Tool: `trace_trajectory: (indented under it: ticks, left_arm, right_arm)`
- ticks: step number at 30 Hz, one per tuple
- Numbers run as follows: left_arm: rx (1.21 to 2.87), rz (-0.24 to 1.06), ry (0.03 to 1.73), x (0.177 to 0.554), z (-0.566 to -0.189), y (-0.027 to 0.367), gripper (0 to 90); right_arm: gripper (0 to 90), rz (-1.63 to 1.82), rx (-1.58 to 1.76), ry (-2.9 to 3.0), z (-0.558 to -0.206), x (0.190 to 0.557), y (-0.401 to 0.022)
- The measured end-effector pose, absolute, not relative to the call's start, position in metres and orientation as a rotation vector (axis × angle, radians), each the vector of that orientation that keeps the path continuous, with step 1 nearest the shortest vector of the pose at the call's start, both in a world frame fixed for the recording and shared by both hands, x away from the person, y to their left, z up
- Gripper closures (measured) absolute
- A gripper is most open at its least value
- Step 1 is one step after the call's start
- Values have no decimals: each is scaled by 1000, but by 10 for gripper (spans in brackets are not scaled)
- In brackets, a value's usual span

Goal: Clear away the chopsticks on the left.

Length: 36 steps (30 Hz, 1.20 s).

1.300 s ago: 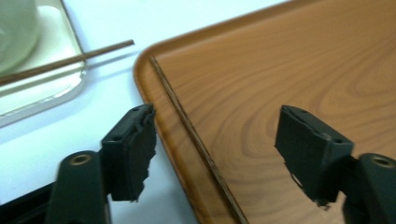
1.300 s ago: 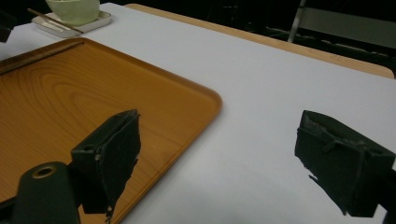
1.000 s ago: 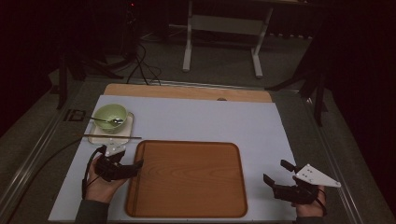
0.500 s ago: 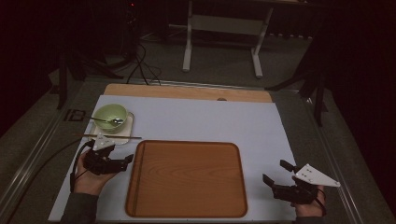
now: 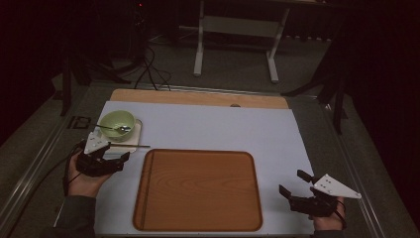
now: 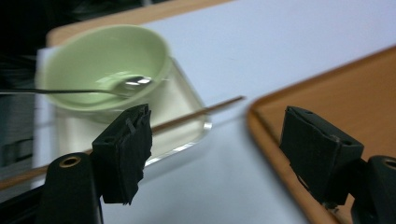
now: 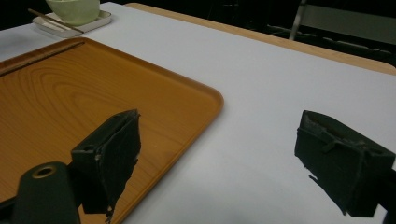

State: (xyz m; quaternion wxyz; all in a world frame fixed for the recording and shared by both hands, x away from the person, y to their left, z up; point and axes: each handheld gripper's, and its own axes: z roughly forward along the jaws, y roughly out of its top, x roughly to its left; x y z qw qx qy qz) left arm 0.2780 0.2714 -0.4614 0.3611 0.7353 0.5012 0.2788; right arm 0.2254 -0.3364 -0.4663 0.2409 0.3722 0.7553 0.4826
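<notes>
A pale green bowl (image 5: 117,124) with a metal spoon (image 5: 113,128) in it stands on a small clear plate (image 5: 132,140) at the table's left. A thin chopstick (image 5: 130,146) lies across the plate's near edge. My left gripper (image 5: 124,159) hovers just in front of the plate, pointing right; its jaws are open, have just closed slightly, and hold nothing. In the left gripper view the bowl (image 6: 93,60) and chopstick (image 6: 205,109) lie beyond the open gripper (image 6: 217,135). My right gripper (image 5: 292,182) rests open and empty at the near right corner.
A large wooden tray (image 5: 198,191) with a raised rim lies bare in the middle of the white mat (image 5: 223,129). In the right gripper view its corner (image 7: 205,98) lies to the left of the jaws. Beyond the table stand a metal frame and cables on a dark floor.
My left hand has moved left and a little farther away, off the tray's edge toward the plate. The right hand has stayed put.
</notes>
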Motion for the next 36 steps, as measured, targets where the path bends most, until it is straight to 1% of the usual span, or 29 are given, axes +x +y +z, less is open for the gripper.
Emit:
trace_trajectory:
  ticks: [3,14,24,30,36]
  left_arm:
    - [1863,745,1316,281,-462,279,256]
    - [1839,767,1336,292,-471,298,230]
    - [1890,787,1341,302,-483,300,214]
    - [1923,779,1354,311,-492,302,223]
    - [1914,752,1392,324,-502,306,231]
  right_arm:
    - [139,1320,1022,2067,-466,225,-336]
    - [139,1319,1018,2077,-467,226,-335]
    - [139,1320,1017,2082,-468,227,-333]
    - [139,1318,1017,2085,-468,227,-333]
    - [139,1315,1014,2093,-469,228,-332]
